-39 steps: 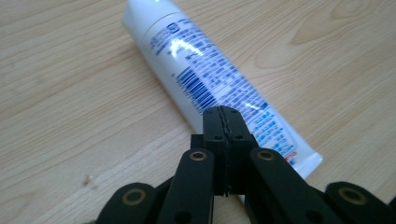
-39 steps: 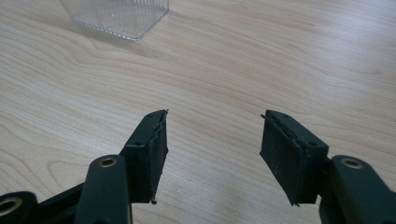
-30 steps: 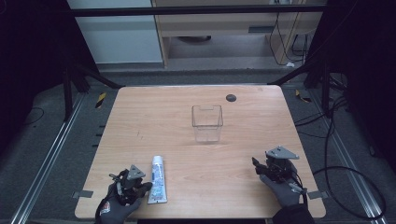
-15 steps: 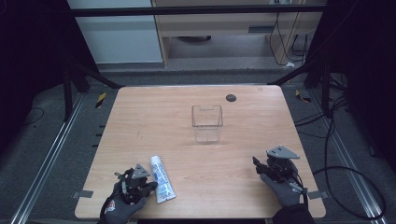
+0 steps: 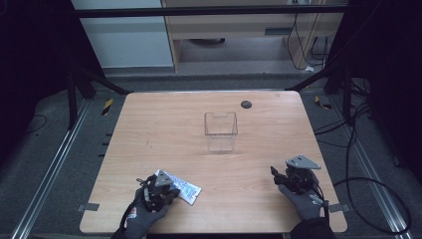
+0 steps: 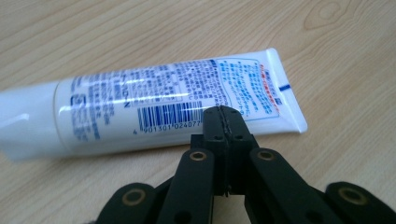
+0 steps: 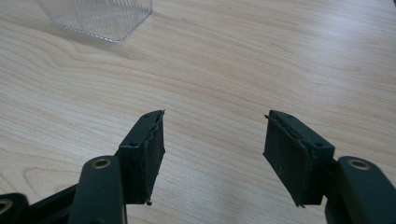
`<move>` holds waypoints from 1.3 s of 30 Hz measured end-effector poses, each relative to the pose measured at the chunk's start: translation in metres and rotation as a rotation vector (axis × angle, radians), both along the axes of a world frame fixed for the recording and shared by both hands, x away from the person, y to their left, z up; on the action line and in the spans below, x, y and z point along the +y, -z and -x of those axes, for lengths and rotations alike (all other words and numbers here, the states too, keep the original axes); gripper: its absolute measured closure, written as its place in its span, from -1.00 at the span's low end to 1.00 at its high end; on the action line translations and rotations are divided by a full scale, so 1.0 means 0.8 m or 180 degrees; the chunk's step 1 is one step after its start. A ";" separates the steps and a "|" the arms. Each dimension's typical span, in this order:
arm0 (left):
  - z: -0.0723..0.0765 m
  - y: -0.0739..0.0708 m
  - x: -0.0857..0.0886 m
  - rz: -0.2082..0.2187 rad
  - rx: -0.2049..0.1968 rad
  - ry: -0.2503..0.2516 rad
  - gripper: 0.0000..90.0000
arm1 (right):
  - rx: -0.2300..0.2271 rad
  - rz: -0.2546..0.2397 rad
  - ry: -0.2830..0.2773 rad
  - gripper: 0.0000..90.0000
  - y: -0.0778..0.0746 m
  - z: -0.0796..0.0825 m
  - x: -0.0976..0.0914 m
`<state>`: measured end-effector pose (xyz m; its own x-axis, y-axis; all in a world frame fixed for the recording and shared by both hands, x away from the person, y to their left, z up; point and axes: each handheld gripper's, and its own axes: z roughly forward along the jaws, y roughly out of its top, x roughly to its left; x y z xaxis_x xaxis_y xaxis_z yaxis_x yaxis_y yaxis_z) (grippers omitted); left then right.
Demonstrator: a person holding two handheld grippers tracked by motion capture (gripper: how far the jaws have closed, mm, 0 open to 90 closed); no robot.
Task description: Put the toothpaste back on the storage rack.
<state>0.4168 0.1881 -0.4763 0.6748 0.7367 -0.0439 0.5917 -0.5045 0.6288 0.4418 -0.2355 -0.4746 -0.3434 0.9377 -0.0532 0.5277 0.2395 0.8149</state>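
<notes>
Left gripper view: left tongs [image 6: 225, 122] pressed together, tips at the toothpaste tube [image 6: 154, 105] edge, apparently nudging rather than gripping it. Tube lies flat on desk [image 5: 164, 139], near front-left corner. Right tongs [image 7: 212, 154] apart, idle. Risk: the closed tips may skid the tube farther off. Since earlier frames the tube has swung from lengthwise to skewed.

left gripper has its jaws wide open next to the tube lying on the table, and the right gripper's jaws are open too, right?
Not quite. The left gripper has its jaws pressed shut, not wide open; the left gripper view shows the two pads meeting at the edge of the tube lying on the table. The right gripper is open, as the right gripper view shows.
</notes>
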 end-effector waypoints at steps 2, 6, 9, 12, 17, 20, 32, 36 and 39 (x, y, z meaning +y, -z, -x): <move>-0.004 0.001 -0.004 -0.0006 -0.0004 0.0029 0.99 | 0.0008 0.0007 -0.0003 -0.17 0.000 0.000 0.000; -0.011 0.001 -0.011 -0.0008 -0.0018 0.0026 0.99 | 0.0010 0.0029 0.0002 -0.18 0.002 -0.002 -0.001; -0.017 0.001 -0.017 -0.0022 -0.0039 0.0041 0.99 | 0.0021 0.0022 0.0012 -0.18 0.002 -0.002 0.000; -0.023 0.001 -0.023 -0.0038 -0.0062 0.0048 0.99 | 0.0023 0.0021 0.0013 -0.18 0.002 -0.002 0.000; -0.035 0.002 -0.029 -0.0029 -0.0060 0.0052 0.99 | 0.0019 0.0021 0.0020 -0.18 0.002 -0.002 -0.001; -0.035 -0.005 -0.025 0.0017 -0.0060 0.0055 0.99 | 0.0023 0.0018 0.0017 -0.18 0.002 -0.002 -0.002; -0.068 -0.029 0.042 0.0038 -0.0254 -0.0403 0.99 | 0.0052 0.0030 0.0016 -0.18 0.004 -0.004 0.000; -0.072 -0.021 0.045 -0.0003 -0.0192 -0.0435 0.99 | 0.0055 0.0032 0.0011 -0.18 0.004 -0.004 0.000; -0.073 -0.016 0.044 -0.0072 -0.0159 -0.0408 0.99 | 0.0061 0.0031 0.0009 -0.18 0.004 -0.004 0.000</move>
<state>0.4754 0.2232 -0.4637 0.5761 0.8174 0.0050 0.6203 -0.4411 0.6486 0.4453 -0.2355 -0.4780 -0.3419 0.9381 -0.0558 0.5439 0.2459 0.8023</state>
